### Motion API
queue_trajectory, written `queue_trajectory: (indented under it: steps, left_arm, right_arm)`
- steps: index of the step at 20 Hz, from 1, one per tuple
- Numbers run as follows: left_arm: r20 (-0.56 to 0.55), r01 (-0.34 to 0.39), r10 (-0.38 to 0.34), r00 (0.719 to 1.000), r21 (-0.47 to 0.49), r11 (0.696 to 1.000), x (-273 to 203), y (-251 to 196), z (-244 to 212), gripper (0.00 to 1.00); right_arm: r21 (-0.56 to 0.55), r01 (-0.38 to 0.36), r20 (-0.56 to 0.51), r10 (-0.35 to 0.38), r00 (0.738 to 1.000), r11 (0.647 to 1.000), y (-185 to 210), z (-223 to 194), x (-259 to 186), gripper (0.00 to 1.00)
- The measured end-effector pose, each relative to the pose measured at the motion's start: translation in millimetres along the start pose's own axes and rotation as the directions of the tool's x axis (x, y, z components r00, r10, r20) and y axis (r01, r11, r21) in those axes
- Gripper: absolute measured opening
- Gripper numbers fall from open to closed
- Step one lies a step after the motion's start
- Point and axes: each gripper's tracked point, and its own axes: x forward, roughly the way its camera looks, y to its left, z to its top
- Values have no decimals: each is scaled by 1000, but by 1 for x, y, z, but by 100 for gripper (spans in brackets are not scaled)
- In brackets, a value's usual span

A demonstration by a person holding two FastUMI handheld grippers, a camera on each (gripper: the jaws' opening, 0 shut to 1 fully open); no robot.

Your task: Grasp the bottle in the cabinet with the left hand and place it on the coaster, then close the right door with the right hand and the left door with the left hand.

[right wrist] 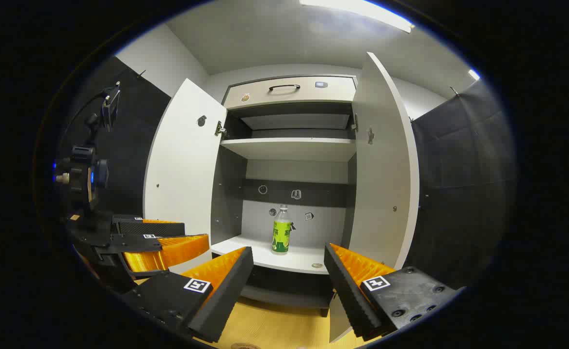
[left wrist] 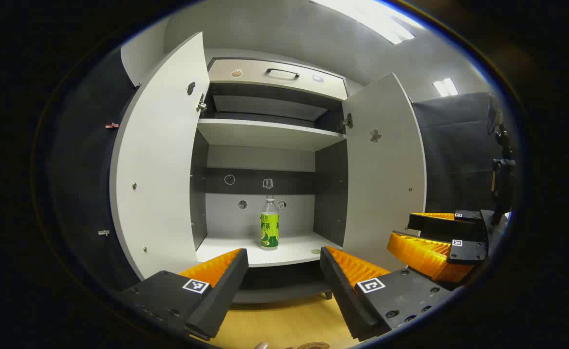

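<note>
Bottle: upright on the cabinet's lower shelf, both doors open. Left gripper: spread wide, empty, well short. You should advance straight, bracketing the bottle's body before closing.

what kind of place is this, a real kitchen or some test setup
Likely a staged test booth, not a lived-in kitchen: a lone cabinet with both doors open holds just one bottle, dark cloth hangs on both sides, and a camera mount stands nearby.
</note>
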Motion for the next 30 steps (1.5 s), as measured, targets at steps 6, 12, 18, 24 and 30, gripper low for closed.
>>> queue_trajectory:
  steps: [6,12,18,24,30]
  left_arm:
    - [-6,-1,1,1000,9,1000,0,2,-2,95]
    - [-10,6,-6,1000,25,1000,-2,2,-2,95]
    - [-1,15,-15,1000,24,1000,0,4,1,95]
    - [-3,39,-39,999,41,998,3,5,0,95]
    - [6,64,-65,998,59,996,18,14,2,93]
  right_arm:
    - [-1,-2,11,2,1000,1000,3,3,-1,98]
    - [2,9,-11,-9,1000,1000,4,-2,-3,98]
    - [4,24,-3,-24,1000,1000,3,1,-5,98]
    - [0,54,-13,-54,998,999,5,-1,-9,98]
    - [-3,107,-39,-107,993,994,7,-9,-10,97]
